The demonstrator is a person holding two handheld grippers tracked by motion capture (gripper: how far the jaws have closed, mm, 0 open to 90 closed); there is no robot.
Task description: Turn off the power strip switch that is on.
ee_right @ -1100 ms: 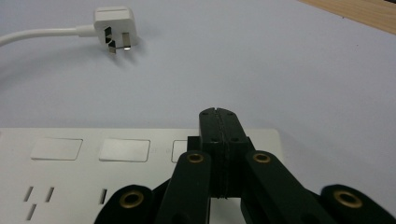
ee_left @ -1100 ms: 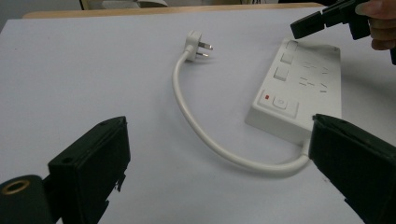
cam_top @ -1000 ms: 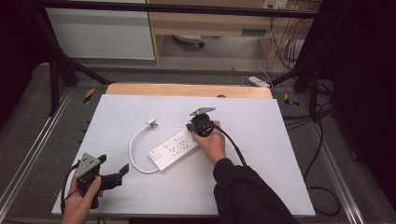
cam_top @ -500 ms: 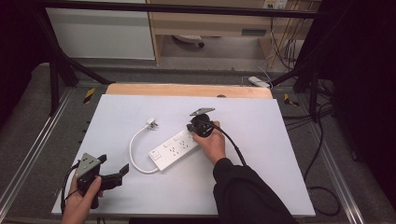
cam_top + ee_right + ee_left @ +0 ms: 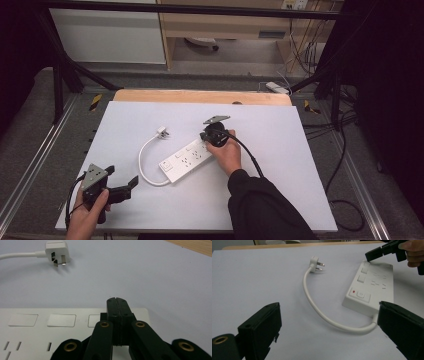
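A white power strip [image 5: 187, 160] lies slantwise in the middle of the white table [image 5: 280, 150]. Its short white cable [image 5: 142, 162] loops round to a plug [image 5: 162, 132] lying loose on the surface. My right gripper [image 5: 205, 136] is shut with nothing between its jaws, and the tips rest on the strip's far end [image 5: 62, 320] beside a row of rocker switches. The plug [image 5: 56, 248] lies beyond it. My left gripper [image 5: 122, 176] is held wide open near the front left corner, facing the strip [image 5: 372, 287], cable [image 5: 322, 315] and plug [image 5: 314, 263], touching none of them.
A wooden board [image 5: 200, 96] runs along the table's far edge. Metal rails [image 5: 45, 150] flank both sides. On the floor lie cables [image 5: 345, 200] at the right and another power strip [image 5: 277, 87] behind the table.
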